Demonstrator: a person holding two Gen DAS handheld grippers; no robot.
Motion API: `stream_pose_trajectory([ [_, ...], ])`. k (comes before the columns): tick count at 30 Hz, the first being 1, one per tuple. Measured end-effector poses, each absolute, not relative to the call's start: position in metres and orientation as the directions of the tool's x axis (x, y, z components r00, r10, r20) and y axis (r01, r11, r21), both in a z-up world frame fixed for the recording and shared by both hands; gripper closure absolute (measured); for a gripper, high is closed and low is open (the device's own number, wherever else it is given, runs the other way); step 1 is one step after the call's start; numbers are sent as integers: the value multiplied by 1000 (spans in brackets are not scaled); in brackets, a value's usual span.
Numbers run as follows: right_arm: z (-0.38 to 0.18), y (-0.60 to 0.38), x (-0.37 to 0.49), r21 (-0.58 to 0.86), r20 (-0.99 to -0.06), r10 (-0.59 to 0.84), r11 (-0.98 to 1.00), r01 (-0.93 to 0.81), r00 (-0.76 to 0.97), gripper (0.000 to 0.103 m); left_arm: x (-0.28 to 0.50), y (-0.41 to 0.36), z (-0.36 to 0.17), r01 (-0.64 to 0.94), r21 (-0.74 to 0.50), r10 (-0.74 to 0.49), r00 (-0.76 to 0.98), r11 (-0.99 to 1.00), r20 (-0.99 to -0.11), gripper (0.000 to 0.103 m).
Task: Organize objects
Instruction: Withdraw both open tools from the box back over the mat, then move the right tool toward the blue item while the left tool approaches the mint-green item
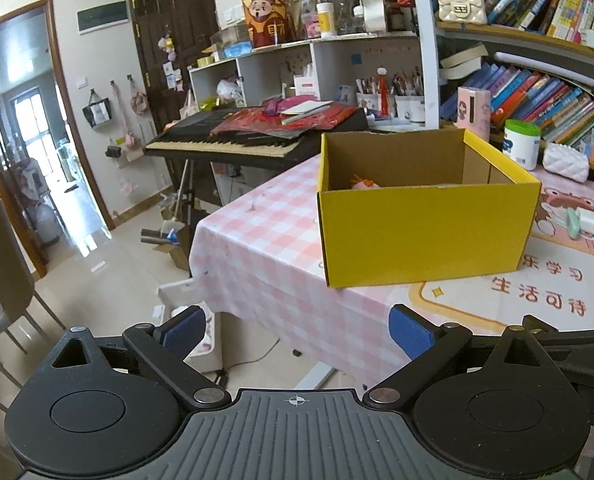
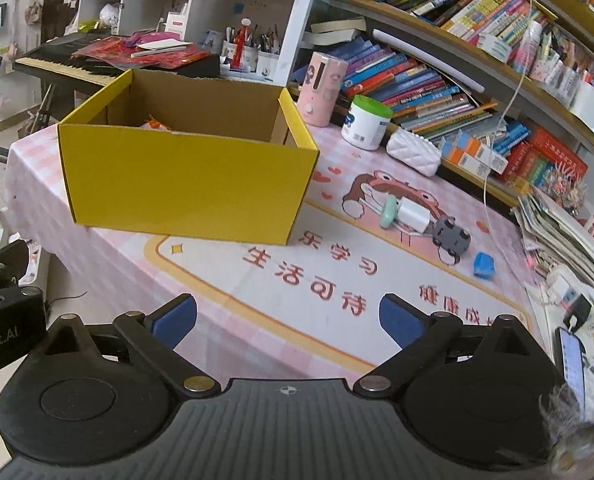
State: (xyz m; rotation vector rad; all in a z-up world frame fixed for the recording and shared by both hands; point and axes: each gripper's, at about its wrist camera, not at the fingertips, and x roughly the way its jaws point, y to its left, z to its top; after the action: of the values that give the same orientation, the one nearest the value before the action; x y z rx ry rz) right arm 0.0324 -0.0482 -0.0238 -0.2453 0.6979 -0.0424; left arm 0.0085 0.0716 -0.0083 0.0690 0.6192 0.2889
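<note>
Toys stayed out: small grey toy car [image 2: 451, 237] and blue block [image 2: 484, 265] lay right of my yellow cardboard box [image 2: 185, 188]; one pink toy [image 2: 155, 123] was inside. Left tongs [image 1: 297, 330] and right tongs [image 2: 288, 318] gaped wide, empty.

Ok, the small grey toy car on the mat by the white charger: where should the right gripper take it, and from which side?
Grip the grey toy car across its narrow body, between the wheels, coming from above. It seems to lie wheels-up, low on the mat, and the white charger crowds its left end, so a side approach looks cramped. The right gripper is open and empty.
</note>
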Motion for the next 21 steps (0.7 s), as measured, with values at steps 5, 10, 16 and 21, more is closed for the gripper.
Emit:
stream_pose_trajectory([
  [5, -27, -54, 22, -226, -641, -136, 974, -17, 756, 4, 2, 69, -12, -213, 159, 266, 771, 964, -579, 3],
  [10, -31, -61, 13, -222, -652, -155, 975, 10, 743, 4, -2, 65, -17, -180, 154, 237, 765, 971, -599, 3],
  [16, -34, -72, 4, -227, -657, -186, 973, 44, 730, 4, -4, 57, -20, -139, 140, 196, 763, 980, -615, 3],
  [21, -36, -87, 0, -228, -663, -220, 970, 87, 716, 4, -1, 43, -20, -88, 137, 155, 771, 987, -617, 3],
])
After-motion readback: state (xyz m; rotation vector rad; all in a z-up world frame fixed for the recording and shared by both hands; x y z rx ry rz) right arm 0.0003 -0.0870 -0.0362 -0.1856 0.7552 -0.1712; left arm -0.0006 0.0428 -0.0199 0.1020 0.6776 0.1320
